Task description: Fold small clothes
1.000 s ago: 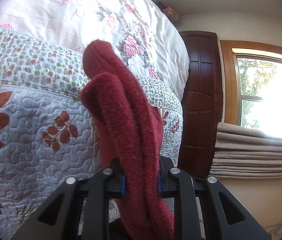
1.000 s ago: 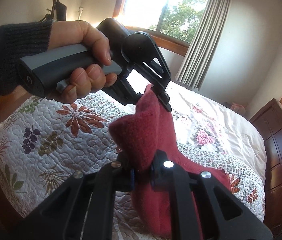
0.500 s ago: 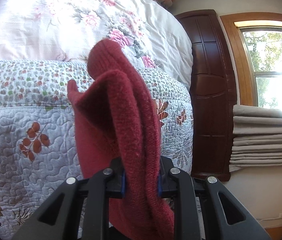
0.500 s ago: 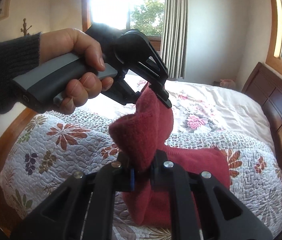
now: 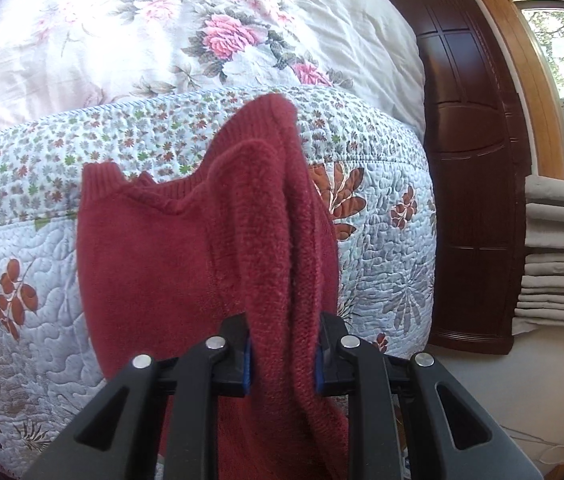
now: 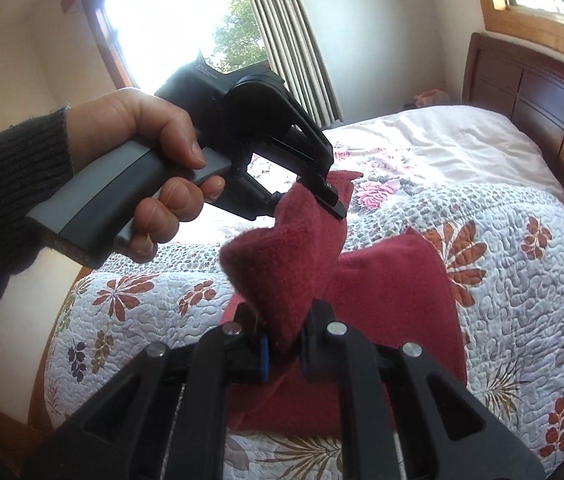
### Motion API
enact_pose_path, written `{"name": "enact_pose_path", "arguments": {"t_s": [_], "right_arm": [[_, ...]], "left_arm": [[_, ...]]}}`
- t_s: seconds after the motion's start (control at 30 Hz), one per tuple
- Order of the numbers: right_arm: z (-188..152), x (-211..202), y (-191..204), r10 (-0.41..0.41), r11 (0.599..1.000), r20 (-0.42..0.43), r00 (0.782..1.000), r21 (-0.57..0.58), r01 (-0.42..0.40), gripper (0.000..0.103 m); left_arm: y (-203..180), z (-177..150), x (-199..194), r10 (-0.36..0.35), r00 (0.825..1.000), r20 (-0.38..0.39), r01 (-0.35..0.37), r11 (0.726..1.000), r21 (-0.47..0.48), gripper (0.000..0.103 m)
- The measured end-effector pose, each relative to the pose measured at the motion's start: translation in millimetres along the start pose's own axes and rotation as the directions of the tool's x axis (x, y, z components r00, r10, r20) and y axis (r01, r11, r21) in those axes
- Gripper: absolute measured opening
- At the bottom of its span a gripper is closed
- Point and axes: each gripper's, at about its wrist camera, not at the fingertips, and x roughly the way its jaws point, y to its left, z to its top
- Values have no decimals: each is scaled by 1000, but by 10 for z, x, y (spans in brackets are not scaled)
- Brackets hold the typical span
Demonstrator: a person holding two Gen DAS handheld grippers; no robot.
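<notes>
Red knit garment (image 5: pixel 154 256): one, over quilt (image 5: pixel 22 248); jaws of two grippers clamped on it.

A quilted floral bed (image 6: pixel 521 280) with a dark wooden headboard (image 6: pixel 541 96) stands under bright, curtained windows (image 6: pixel 186 20).

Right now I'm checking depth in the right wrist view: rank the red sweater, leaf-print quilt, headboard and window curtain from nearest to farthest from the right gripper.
1. Red sweater, clamped in the right gripper.
2. Leaf-print quilt, just beneath.
3. Headboard, far right.
4. Window curtain, on the back wall; too close to call against the headboard.
</notes>
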Motion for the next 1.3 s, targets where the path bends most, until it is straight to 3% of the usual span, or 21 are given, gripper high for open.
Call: {"name": "enact_pose_path", "arguments": {"t_s": [0.33,0.6,0.73,0.77,0.8,0.87,0.97,1.0,1.1,1.13,1.17,1.27,1.3], "right_arm": [[-171,99,-648,63,985,-35,997,165,-56,10],[-346,69,-920,117,959,-20,993,261,-108,10],[-437,95,-1085,149,938,-18,989,318,-136,10],[-481,114,-1144,161,930,-16,987,338,-146,10],[-543,152,-1224,171,919,-17,985,363,-153,10],[-709,276,-1429,192,889,-45,980,432,-154,10],[-976,454,-1745,344,778,-56,937,575,-251,15],[-1007,447,-1792,388,755,-40,921,588,-292,20],[-984,343,-1913,467,722,-10,884,582,-374,40],[-960,328,-1977,494,702,-6,869,593,-395,57],[-936,326,-2049,516,681,-3,857,607,-408,66],[-825,385,-2235,562,655,-34,826,629,-419,68],[-776,435,-2251,587,650,-59,808,630,-426,70]], "left_arm": [[-303,96,519,117,992,-47,-117,993,4,21],[-529,63,662,196,980,-32,-195,981,18,21],[-653,35,743,261,965,5,-261,963,62,23],[-703,18,757,254,967,26,-255,963,82,25],[-746,0,743,223,973,54,-227,969,96,36],[-801,-63,634,125,984,124,-139,984,109,47],[-737,-237,334,8,973,233,-35,993,112,65],[-670,-333,224,-15,967,255,-14,993,114,66],[-432,-706,-51,-51,953,298,11,991,136,66],[-319,-885,-148,-48,947,319,1,990,144,67],[-207,-1066,-230,-40,939,341,-11,989,148,67],[137,-1619,-411,-21,918,397,-37,990,136,70],[252,-1793,-444,-18,910,415,-37,992,124,71]]}}
